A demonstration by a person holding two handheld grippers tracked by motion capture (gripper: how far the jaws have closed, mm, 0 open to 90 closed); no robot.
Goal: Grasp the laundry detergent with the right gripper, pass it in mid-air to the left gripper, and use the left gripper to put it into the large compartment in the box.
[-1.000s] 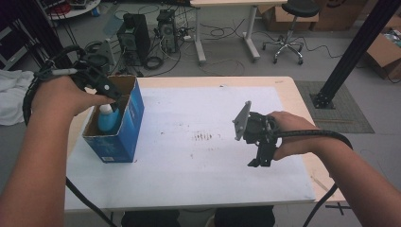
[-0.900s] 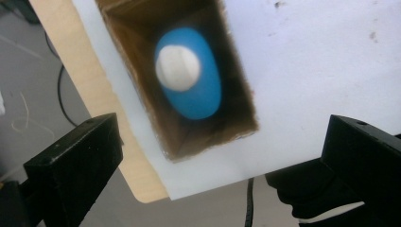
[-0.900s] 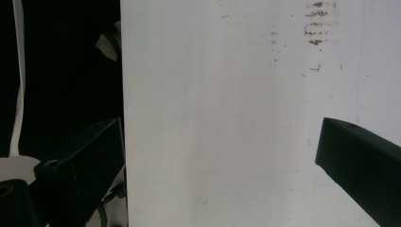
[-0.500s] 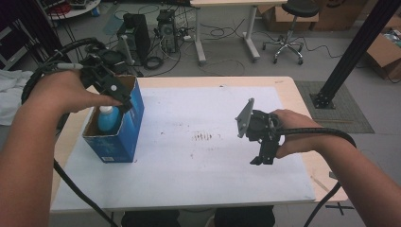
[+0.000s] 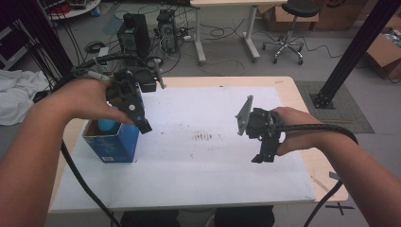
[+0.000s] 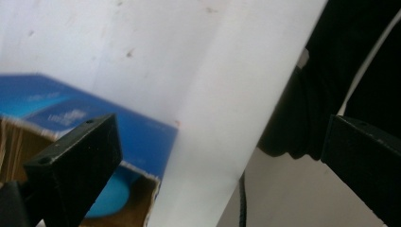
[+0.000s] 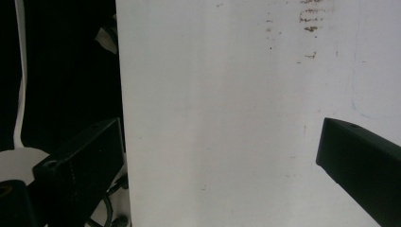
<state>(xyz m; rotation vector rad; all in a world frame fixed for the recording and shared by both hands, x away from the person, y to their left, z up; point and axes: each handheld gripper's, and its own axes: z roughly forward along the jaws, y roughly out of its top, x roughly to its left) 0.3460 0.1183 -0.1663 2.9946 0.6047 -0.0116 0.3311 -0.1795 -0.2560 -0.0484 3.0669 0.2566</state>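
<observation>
L gripper point(image 5: 137, 111) hung just above the open blue cardboard box point(image 5: 116, 144) at the table's left side, jaws spread wide w/ nothing between them. In the left gripper view the jaws framed the box rim and, inside it, a light-blue rounded plastic bottle point(image 6: 109, 196); from the high view the bottle's point(image 5: 107, 124) top showed in the box mouth. R gripper point(image 5: 263, 142) was held over the bare middle-right of the white tabletop point(image 5: 198, 170), well apart from the box, jaws also wide open and empty.

Judged step: L gripper just above the box w/ the bottle inside, either about to reach in or clear of a drop; can't tell which. Next move prob. calls for lining the jaws over the bottle top w/o snagging the cardboard wall.

Box had pale print on its blue side point(image 6: 68, 116), too blurred to read; no brand legible.
</observation>
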